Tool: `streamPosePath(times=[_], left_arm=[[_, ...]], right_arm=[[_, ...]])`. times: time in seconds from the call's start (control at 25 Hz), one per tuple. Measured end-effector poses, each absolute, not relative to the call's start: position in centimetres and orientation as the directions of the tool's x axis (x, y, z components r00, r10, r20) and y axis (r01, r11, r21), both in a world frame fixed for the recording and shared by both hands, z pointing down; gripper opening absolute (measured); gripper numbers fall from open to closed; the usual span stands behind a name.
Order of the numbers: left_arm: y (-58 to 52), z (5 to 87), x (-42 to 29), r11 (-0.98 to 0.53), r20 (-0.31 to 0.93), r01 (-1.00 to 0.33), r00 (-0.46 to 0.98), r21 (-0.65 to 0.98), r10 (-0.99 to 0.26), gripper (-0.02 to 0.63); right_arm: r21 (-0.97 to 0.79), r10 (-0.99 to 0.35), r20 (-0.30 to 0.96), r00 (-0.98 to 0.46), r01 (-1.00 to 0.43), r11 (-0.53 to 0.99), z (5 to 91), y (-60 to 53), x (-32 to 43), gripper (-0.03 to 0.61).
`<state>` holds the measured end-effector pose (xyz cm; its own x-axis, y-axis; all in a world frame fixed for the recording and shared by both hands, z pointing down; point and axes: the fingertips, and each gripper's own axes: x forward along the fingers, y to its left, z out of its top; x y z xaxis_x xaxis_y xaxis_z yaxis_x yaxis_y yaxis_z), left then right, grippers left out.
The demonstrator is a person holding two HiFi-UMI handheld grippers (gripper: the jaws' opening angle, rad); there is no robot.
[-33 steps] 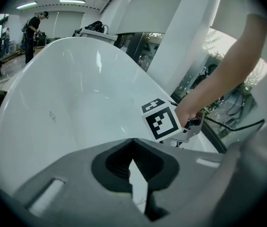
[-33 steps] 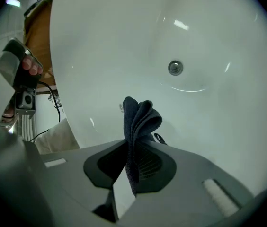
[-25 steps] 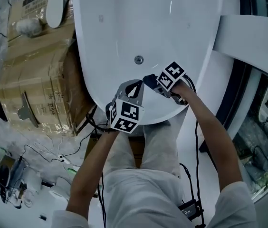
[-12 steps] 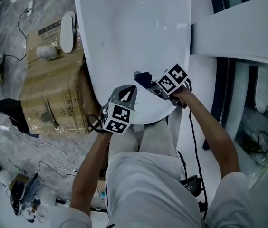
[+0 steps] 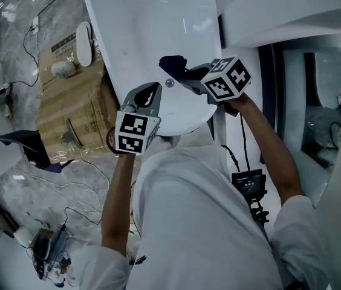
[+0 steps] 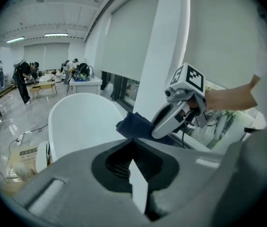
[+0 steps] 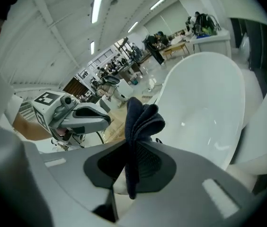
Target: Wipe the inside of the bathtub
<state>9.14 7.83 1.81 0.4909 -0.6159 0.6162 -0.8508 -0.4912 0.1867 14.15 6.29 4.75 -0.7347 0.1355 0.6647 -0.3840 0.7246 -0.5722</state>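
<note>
Risks, as I judge them: the tub (image 5: 152, 17) fills the upper middle of the head view, near end at the person's legs. It's glossy and curved, so reaching the far wall means leaning in, and hard gripper parts could knock the surface. The cloth (image 5: 172, 62) hangs just above the drain (image 5: 169, 83), pinched by one fold in the right gripper (image 5: 185, 72) and mostly bunched beyond the jaws, so drag could pull it out. The left gripper (image 5: 151, 92) is closed on nothing, over the near rim at centre, and could bump it.

Tub: white, no dirt visible. Cloth: dark blue, crumpled.
</note>
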Motion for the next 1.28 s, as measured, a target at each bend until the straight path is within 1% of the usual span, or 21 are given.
streamPosePath(times=[0.2, 0.52, 0.68, 0.76, 0.84, 1.04, 1.28], left_arm=[[8.6, -3.7, 10.5, -0.512, 0.549, -0.84, 0.518, 0.18, -0.656, -0.002], [10.6, -8.3, 11.9, -0.528, 0.487, -0.819, 0.563, 0.223, -0.668, -0.002], [11.6, -11.2, 12.5, -0.543, 0.432, -0.807, 0.586, 0.233, -0.686, -0.002], [11.9, -12.9, 13.4, -0.55, 0.415, -0.81, 0.581, 0.205, -0.7, -0.002], [11.9, -14.4, 14.1, -0.545, 0.404, -0.816, 0.572, 0.192, -0.714, -0.002], [12.4, -15.9, 15.0, -0.521, 0.378, -0.824, 0.566, 0.224, -0.732, -0.002], [13.5, -16.7, 15.3, -0.489, 0.342, -0.837, 0.546, 0.245, -0.765, -0.002]], right_arm=[[-0.539, 0.022, 0.583, -0.812, -0.366, 0.759, -2.0, 6.4, 14.3, 0.051], [-0.428, -0.116, 0.493, -0.862, -0.356, 0.831, -10.2, 7.8, 15.4, 0.051], [-0.4, -0.206, 0.384, -0.9, -0.363, 0.841, -14.0, 9.5, 15.7, 0.051], [-0.396, -0.224, 0.34, -0.913, -0.355, 0.847, -15.5, 10.4, 16.5, 0.051], [-0.394, -0.226, 0.327, -0.918, -0.35, 0.85, -16.5, 11.0, 17.2, 0.051], [-0.431, -0.224, 0.285, -0.932, -0.333, 0.839, -18.2, 12.1, 18.0, 0.051], [-0.376, -0.264, 0.242, -0.933, -0.342, 0.861, -19.7, 12.2, 16.9, 0.051]])
